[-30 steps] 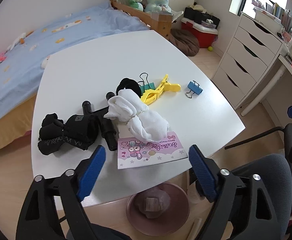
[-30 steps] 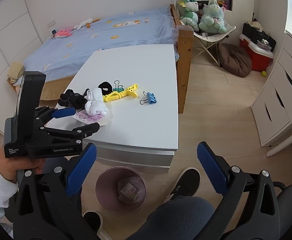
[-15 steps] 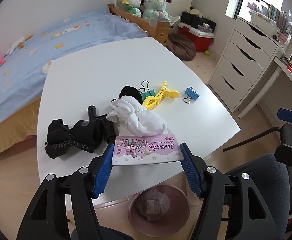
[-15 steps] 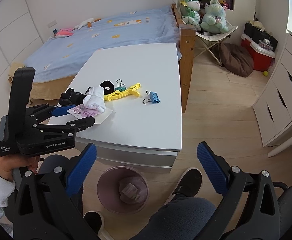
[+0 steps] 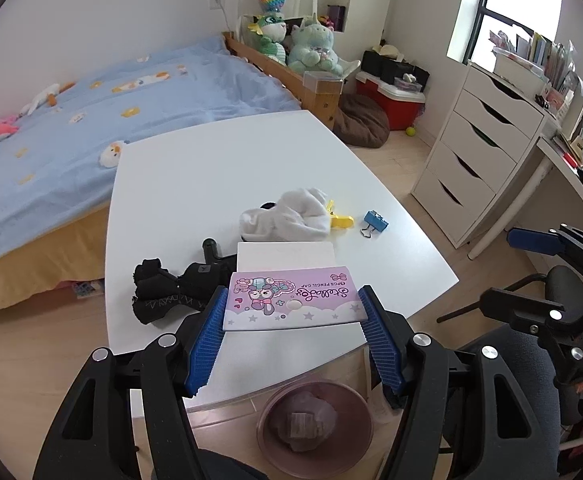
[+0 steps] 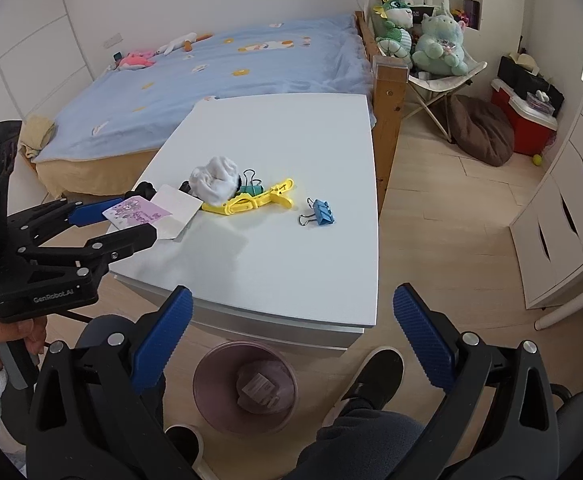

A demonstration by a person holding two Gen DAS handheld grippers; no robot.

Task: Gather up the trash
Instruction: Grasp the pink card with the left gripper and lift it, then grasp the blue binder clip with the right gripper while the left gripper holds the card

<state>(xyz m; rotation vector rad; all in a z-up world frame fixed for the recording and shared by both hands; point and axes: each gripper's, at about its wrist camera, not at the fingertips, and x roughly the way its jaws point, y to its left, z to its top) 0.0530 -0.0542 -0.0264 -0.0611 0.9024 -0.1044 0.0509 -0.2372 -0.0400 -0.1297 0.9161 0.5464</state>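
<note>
Looking at room: blue bed [image 6: 227,80] left, white table [image 6: 291,248] middle, drawers [image 6: 563,216] right.
Table stuff: black gloves [image 5: 171,288], white sock [image 6: 217,180], yellow clip [image 6: 255,200], blue binder clip [image 6: 321,212].
Bin: pink bin [image 6: 245,388] on the floor below the table edge (crumpled trash inside).
Left gripper [image 5: 293,312]: just closed, pads clamping the pink pencil-cap card [image 5: 291,298], lifted off the table.
Right gripper [image 6: 287,340]: jaws wide, nothing between them.

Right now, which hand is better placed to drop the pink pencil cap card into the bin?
Left. The left gripper already clamps the pink card, with the pink bin just below it. The right gripper is open and holds nothing.
</note>
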